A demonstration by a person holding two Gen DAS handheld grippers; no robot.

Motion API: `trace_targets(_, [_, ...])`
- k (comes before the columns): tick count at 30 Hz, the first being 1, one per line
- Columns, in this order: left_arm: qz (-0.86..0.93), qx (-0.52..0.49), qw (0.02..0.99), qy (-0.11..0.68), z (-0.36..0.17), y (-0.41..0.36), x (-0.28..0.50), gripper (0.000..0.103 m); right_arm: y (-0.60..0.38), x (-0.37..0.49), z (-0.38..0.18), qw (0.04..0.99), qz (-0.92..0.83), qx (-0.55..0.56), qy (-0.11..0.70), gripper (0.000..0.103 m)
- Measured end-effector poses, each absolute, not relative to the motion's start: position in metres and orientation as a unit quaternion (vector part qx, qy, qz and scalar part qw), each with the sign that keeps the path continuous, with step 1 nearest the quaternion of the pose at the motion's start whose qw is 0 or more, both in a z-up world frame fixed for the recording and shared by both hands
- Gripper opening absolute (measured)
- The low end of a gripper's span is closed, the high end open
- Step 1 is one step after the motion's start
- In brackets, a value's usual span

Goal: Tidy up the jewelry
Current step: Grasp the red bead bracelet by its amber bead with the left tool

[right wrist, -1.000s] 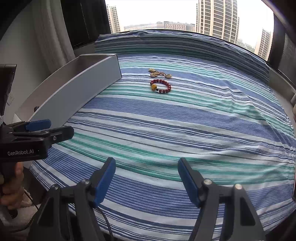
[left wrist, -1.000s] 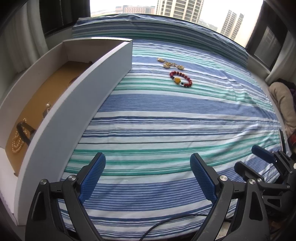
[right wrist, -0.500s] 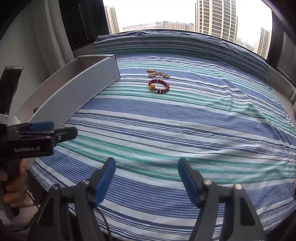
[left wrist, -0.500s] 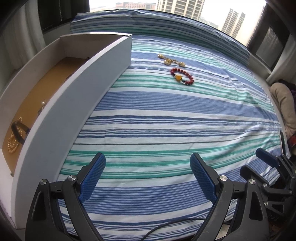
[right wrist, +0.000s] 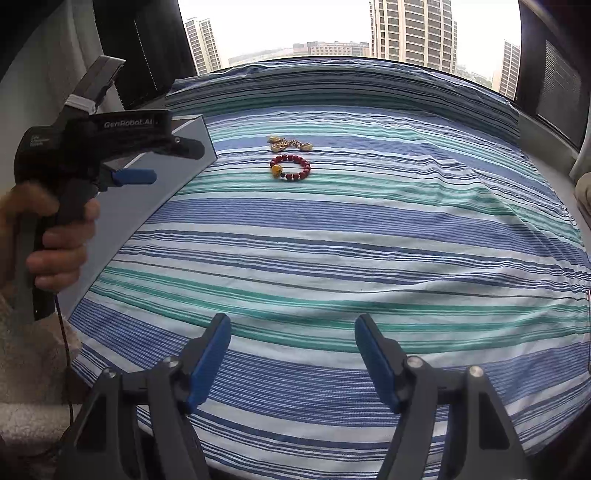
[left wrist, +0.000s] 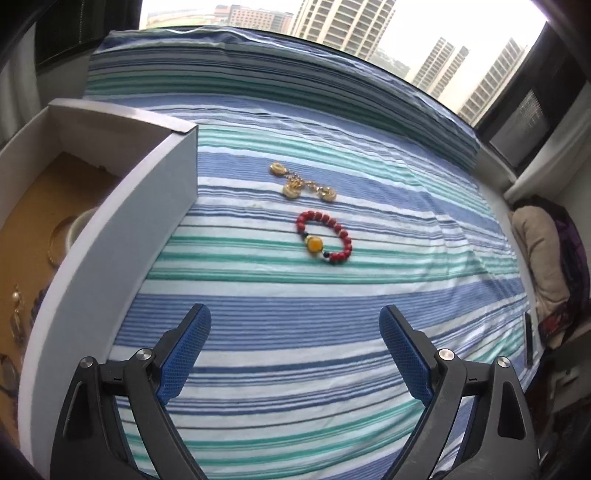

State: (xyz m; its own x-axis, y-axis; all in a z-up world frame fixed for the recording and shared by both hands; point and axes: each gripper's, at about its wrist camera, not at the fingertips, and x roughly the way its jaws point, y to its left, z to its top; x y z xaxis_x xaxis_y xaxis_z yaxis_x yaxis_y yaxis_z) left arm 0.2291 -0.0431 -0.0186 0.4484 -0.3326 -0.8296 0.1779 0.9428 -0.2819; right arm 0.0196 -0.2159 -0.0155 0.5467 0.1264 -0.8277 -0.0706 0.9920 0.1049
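**Two grippers spread wide, both empty; two loose pieces on the bedspread**

Left gripper [left wrist: 294, 321]: blue pads [left wrist: 184, 354] far apart, nothing between them, hovering over the striped bedspread [left wrist: 295, 369]. In the right wrist view it shows from the side [right wrist: 135, 176], held by the person's left hand [right wrist: 55, 240], up beside the box.

Right gripper [right wrist: 292, 332]: fingers equally wide, empty, low over the near edge of the bedspread [right wrist: 332, 258].

White box [left wrist: 110, 240] sits left of the left gripper, its long wall running away from camera. Tan floor inside. Visible in it: a gold bangle [left wrist: 55, 236] touching or just beside a small white round thing [left wrist: 79, 227] against the wall. Closer in, a pearl drop earring [left wrist: 16, 299] and a few small dark pieces, too blurred at the lens edge to name; probably more earrings.

Further out, ahead of both grippers and apart from the box: a red bead bracelet [left wrist: 325, 236] [right wrist: 290, 168] with one large amber bead [left wrist: 314, 244], flat on the cloth. Just behind it, near but not touching, a gold chain piece with shell-like charms [left wrist: 301, 184] [right wrist: 290, 144], level with the box's far corner.

Beyond: folded ridge of the same striped cloth, then window with tower blocks [left wrist: 343, 22]. Beige cushion [left wrist: 535, 251] at the far right edge.
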Motion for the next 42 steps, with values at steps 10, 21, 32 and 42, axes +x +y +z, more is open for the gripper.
trace_targets(10, [-0.098,-0.082,0.813,0.568,-0.089,-0.099,0.323,0.053,-0.235,0.004,-0.018,0.878,0.038,0.044,0.476,0.071])
trace_targets(21, [-0.072,-0.032,0.822,0.564,-0.102,-0.118,0.321,0.016,-0.259,-0.004,-0.021,0.874,0.019,0.07,0.481,0.071])
trace_targets(32, [-0.102,-0.014,0.823,0.559,-0.077,-0.072,0.261,0.016,-0.27,0.0,-0.021,0.874,0.017,0.087,0.478,0.071])
trace_targets(42, [-0.113,-0.012,0.828,0.549,-0.064,-0.014,0.187,0.016,-0.252,0.013,-0.022,0.87,0.039,0.075,0.486,0.071])
